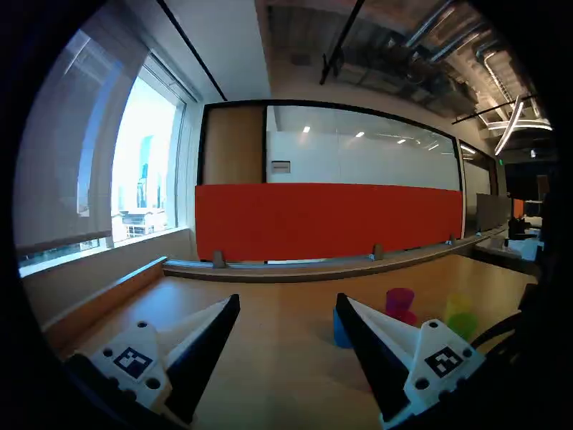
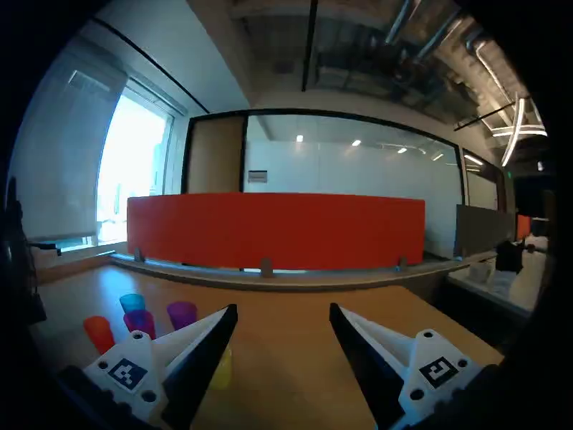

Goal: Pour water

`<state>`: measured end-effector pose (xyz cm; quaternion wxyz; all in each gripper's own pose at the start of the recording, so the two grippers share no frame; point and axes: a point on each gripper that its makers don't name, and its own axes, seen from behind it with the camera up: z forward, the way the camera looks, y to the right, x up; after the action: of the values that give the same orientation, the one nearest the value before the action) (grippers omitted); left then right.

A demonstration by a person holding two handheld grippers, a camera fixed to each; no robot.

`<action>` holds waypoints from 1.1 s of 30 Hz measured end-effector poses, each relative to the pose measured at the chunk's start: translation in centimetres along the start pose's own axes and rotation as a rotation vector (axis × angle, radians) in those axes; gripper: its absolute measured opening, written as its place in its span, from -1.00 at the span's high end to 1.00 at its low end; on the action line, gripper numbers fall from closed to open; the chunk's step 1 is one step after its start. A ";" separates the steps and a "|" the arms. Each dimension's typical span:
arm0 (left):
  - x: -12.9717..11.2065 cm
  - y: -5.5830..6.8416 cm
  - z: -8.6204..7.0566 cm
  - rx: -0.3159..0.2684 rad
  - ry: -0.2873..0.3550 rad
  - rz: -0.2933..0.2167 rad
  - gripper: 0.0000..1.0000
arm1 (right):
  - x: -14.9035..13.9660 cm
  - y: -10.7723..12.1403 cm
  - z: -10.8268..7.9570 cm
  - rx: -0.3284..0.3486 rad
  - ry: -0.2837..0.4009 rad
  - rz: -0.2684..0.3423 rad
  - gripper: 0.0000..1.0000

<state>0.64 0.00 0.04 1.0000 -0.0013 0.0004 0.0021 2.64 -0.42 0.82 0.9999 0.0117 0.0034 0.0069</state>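
We record the left gripper [image 1: 286, 301] with its jaws spread wide and nothing between them, over the wooden table [image 1: 286, 380]. Ahead to its right stand a blue cup [image 1: 341, 331], partly hidden behind one finger, a magenta cup [image 1: 400, 302], a yellow cup [image 1: 456, 306] and a green cup [image 1: 464, 325]. The right gripper [image 2: 283, 309] is likewise wide and empty. To its left on the table stand an orange cup [image 2: 99, 333], a teal cup [image 2: 132, 302], a dark purple cup [image 2: 141, 322], a lighter purple cup [image 2: 182, 314] and a yellow tumbler [image 2: 223, 370] behind one finger. A red divider panel [image 1: 322, 218] runs along the far edge.

Orange partition [image 1: 326, 221] behind wooden desk [image 1: 286, 351], window [image 1: 147, 172] alongside
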 end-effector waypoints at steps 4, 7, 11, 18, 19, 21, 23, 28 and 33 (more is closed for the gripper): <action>2.3 0.2 0.1 -0.016 0.005 0.017 -1.00 | 1.7 0.0 0.5 0.008 -0.002 0.008 -0.99; 3.9 0.5 0.2 -0.034 0.010 0.026 -1.00 | 3.1 -0.1 1.0 0.015 -0.007 0.013 -0.98; 5.2 0.8 0.6 -0.054 0.003 0.026 -1.00 | 4.9 -0.4 1.5 0.031 -0.010 0.016 -0.98; 6.9 1.5 1.2 -0.095 -0.015 0.004 -1.00 | 7.2 -1.0 2.2 0.069 -0.011 0.015 -0.99; 7.1 1.6 1.3 -0.098 -0.016 0.002 -1.00 | 7.3 -1.0 2.3 0.072 -0.012 0.016 -0.99; 7.5 1.7 1.4 -0.105 -0.016 -0.003 -1.00 | 7.5 -1.2 2.4 0.082 -0.013 0.016 -0.98; 7.9 1.8 1.4 -0.111 -0.015 -0.006 -1.00 | 7.6 -1.5 2.4 0.095 -0.013 0.015 -0.98; 8.4 2.4 1.4 -0.137 -0.018 0.000 -1.00 | 7.8 -2.3 2.4 0.130 -0.009 -0.007 -0.99; 8.7 3.2 1.2 -0.175 -0.028 0.012 -1.00 | 8.0 -3.5 2.3 0.190 -0.009 -0.019 -0.99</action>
<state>9.34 3.23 1.22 0.9959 -0.0886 -0.0135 0.0080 10.73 -3.86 2.97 0.9943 0.1063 -0.0002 -0.0032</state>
